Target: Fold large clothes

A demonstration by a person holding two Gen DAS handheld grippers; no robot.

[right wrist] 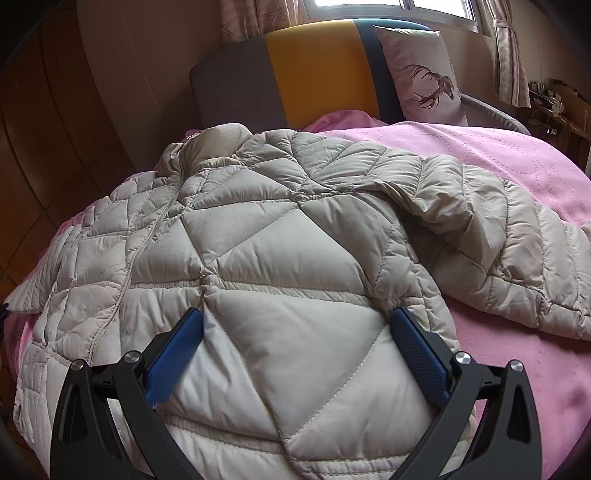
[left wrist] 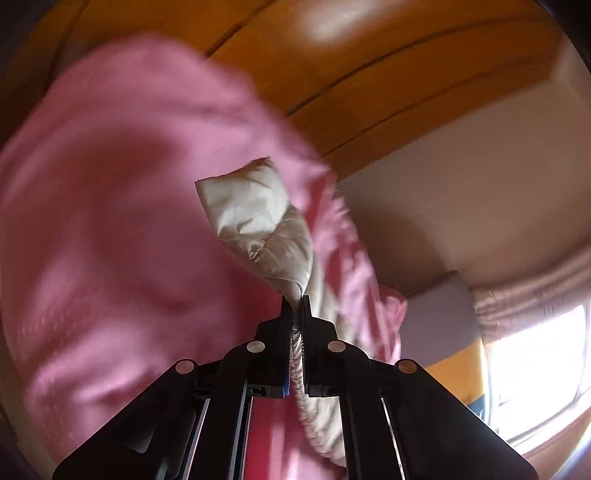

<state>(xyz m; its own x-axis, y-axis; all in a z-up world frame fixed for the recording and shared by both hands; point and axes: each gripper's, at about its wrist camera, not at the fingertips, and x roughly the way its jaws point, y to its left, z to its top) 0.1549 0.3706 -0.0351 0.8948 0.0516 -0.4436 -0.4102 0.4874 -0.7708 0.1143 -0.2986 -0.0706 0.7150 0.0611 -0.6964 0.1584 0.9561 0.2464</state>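
A beige quilted puffer jacket [right wrist: 266,251] lies spread on a pink bed cover [right wrist: 517,162], collar towards the headboard, one sleeve [right wrist: 517,258] stretched out to the right. My right gripper [right wrist: 295,317] is open, its blue pads [right wrist: 177,354] either side of the jacket's lower front panel, just above the fabric. My left gripper [left wrist: 295,299] is shut on a pinched edge of the jacket [left wrist: 255,221], with the elastic hem running down between the fingers. The pink cover [left wrist: 110,221] fills the left of that view, blurred.
A grey, yellow and dark blue headboard [right wrist: 306,70] stands behind the bed, with a deer-print pillow [right wrist: 421,74] against it. Wooden wardrobe panels [left wrist: 369,74] and a curtained window [right wrist: 369,5] are nearby. A cluttered shelf [right wrist: 554,99] sits at the far right.
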